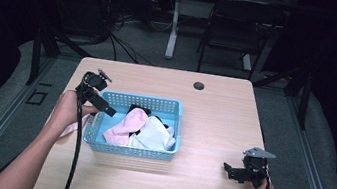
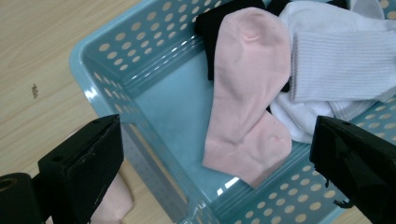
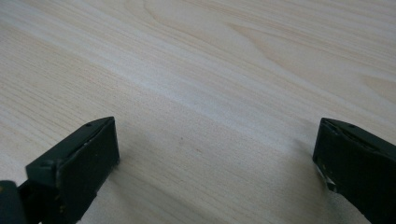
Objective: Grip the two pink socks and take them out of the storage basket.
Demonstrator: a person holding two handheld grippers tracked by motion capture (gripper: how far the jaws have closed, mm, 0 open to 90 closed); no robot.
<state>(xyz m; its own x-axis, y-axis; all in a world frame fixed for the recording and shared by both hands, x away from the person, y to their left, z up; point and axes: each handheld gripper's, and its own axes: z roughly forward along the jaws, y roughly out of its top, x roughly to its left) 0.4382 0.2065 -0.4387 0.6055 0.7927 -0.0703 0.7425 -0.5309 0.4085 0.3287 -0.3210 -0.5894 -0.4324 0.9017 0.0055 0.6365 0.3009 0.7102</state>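
Jaws on my left gripper [image 2: 215, 154] stand wide apart, holding nothing, poised above the near-left corner of the blue basket [image 2: 116, 56]. Between them lies a pink sock [image 2: 247, 102], draped over white socks [image 2: 336, 60] at two o'clock and a black sock [image 2: 212, 23] at twelve. My right gripper [image 3: 215, 163] is equally wide, empty, low over the bare wooden table [image 3: 210, 60], well apart from the basket.
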